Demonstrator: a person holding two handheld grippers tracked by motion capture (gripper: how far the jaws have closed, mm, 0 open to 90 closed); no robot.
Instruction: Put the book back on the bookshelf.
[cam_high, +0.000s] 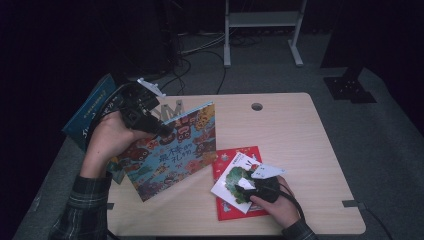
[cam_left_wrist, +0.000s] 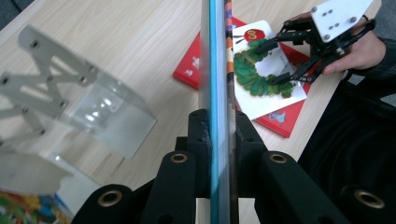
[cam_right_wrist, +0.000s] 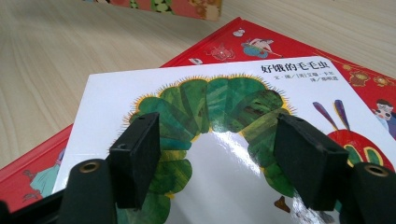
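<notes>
My left hand-held gripper (cam_left_wrist: 219, 135) is clamped on the edge of a colourful picture book (cam_high: 172, 150), holding it tilted above the table (cam_high: 290, 125) at about nine o'clock. At five o'clock, my right hand-held gripper (cam_right_wrist: 217, 154) hovers with jaws apart over the white caterpillar book (cam_right_wrist: 224, 107), which lies on a red book (cam_high: 235, 210).

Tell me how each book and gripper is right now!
Blue book: closed, lifted and tilted, clamped at its edge.
Caterpillar book: closed, lying flat on the red book.
Red book: closed, flat on the table.
Dark book: at the table's left edge, partly hidden.
Left gripper: shut on the blue book.
Right gripper: open, over the caterpillar book.
</notes>
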